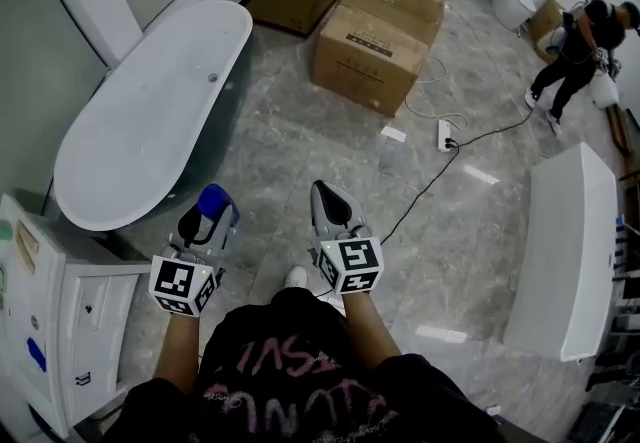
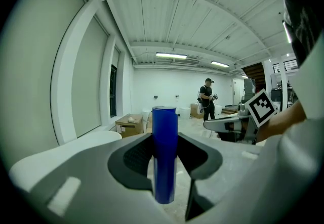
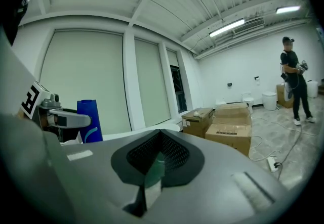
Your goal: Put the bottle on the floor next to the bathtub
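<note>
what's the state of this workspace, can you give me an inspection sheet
surface: grey marbled floor.
job's things: blue bottle held off the floor, not yet set down; white bathtub ahead on the left.
clutter: cardboard boxes beyond the bathtub.
grippers: left gripper jaws shut on the bottle; right gripper jaws together, empty.
cables: black cable runs across the floor to a power strip.
surroundings: another person far right; white cabinet at left.

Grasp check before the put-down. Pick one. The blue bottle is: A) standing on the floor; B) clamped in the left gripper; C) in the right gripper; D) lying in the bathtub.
B: the left gripper has its jaws closed on the upright blue bottle.
</note>
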### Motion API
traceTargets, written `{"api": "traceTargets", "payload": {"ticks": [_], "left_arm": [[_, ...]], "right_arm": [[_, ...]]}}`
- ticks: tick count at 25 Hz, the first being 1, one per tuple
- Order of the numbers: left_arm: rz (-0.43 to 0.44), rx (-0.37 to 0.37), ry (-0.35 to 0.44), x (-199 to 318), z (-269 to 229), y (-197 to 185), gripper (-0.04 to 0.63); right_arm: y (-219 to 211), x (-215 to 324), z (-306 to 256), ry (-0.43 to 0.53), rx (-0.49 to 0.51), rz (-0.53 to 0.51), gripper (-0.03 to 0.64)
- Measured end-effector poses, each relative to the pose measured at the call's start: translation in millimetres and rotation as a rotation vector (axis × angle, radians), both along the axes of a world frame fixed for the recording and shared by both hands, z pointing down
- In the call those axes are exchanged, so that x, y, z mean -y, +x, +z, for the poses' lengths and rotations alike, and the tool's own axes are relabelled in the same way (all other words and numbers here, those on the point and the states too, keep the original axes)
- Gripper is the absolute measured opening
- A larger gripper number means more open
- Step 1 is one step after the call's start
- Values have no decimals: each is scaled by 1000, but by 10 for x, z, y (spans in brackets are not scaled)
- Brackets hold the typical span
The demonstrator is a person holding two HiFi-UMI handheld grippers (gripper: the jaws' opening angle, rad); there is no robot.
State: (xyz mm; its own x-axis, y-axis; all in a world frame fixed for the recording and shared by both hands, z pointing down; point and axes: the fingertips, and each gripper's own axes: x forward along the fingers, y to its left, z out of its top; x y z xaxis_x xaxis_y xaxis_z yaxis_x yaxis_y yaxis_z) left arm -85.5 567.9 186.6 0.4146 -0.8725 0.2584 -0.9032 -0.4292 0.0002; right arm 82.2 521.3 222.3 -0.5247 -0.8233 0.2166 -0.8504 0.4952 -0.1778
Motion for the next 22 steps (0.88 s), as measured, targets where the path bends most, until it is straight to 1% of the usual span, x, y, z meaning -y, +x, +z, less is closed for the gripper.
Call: {"api": "traceTargets", "payload": {"ticks": [5, 9, 16, 22], "left_arm": [[-4, 11, 3, 228, -54, 119, 152], [1, 22, 29, 379, -134, 176, 152], [-3, 23, 41, 592, -105, 55, 152], [-2, 3, 32, 880, -30, -101, 152]], "right_arm": [[52, 240, -67, 11, 9, -21, 12], [71, 378, -77, 15, 18, -27, 14], [-7, 615, -47, 24, 33, -22, 12], [-161, 865, -17, 18, 10, -28, 14]]}}
